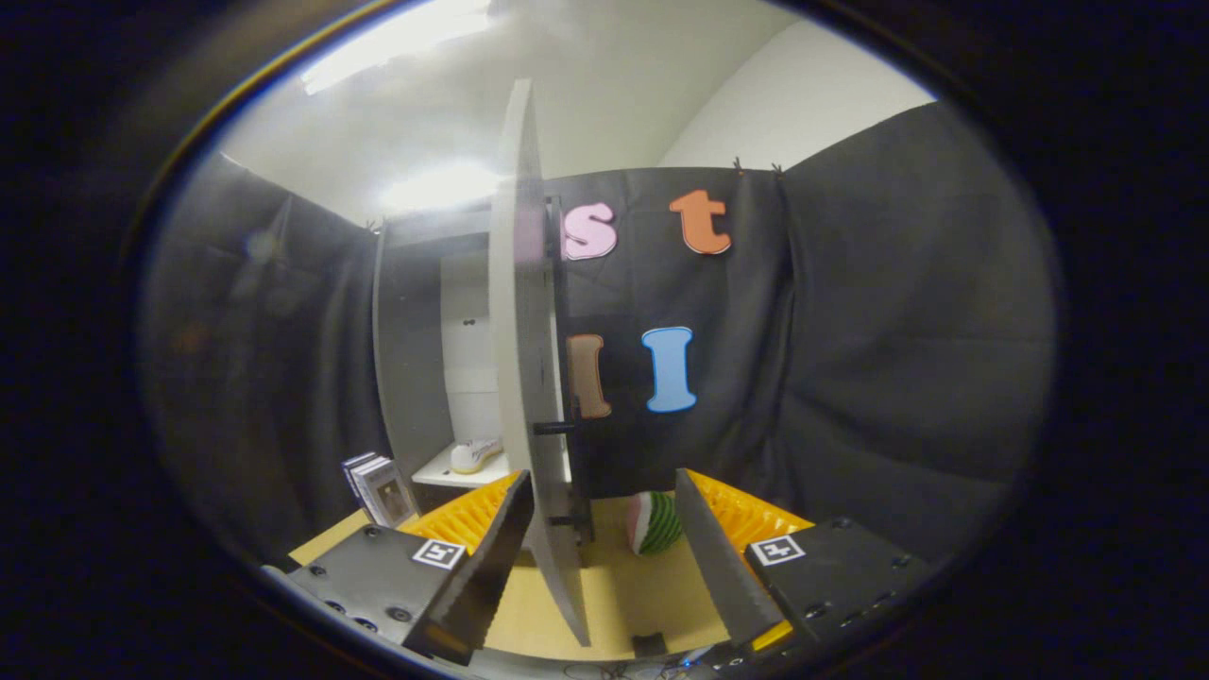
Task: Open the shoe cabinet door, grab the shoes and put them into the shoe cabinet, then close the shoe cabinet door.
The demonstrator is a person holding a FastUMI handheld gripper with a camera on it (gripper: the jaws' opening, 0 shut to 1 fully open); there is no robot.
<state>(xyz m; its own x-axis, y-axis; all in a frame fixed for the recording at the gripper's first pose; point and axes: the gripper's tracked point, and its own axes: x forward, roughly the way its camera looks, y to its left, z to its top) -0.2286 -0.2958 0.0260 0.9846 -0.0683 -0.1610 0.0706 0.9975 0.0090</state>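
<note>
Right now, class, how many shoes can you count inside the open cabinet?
1: a white shoe lies on the white cabinet shelf, behind the open pale door standing between the open gripper fingers. The door may hide others.

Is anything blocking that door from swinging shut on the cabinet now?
Nothing visible does. The door stands edge-on between the open fingers, swung out from the cabinet. The shoe sits back on the shelf inside. The watermelon toy lies on the door's far side, away from the cabinet.
</note>
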